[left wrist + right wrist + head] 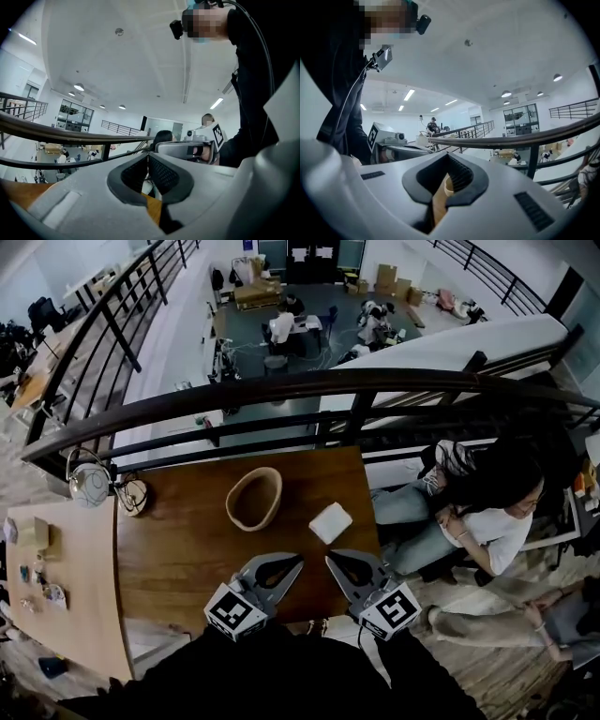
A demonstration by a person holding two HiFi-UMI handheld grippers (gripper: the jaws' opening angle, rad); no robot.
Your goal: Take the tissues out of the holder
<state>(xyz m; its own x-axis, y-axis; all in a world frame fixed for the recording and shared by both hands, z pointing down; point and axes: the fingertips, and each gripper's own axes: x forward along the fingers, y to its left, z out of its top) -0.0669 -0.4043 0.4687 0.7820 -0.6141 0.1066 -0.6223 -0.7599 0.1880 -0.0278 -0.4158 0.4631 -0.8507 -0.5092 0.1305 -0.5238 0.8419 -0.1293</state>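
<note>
Looking steeply down from head height, well above the wooden table point(187, 549) and black railing point(281, 390). Riding close behind the jaws of left gripper point(299, 560) and right gripper point(329, 558), tilting up toward the ceiling point(117, 61). Sharing that railing across all three views.

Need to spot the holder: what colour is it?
The holder is light tan; head view shows it best.

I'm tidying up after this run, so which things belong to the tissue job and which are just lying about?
Job: holder, tissues beside it, left gripper and right gripper, both shut.
Lying about: round white object, dark coiled cable, small items on the lighter side table.
</note>
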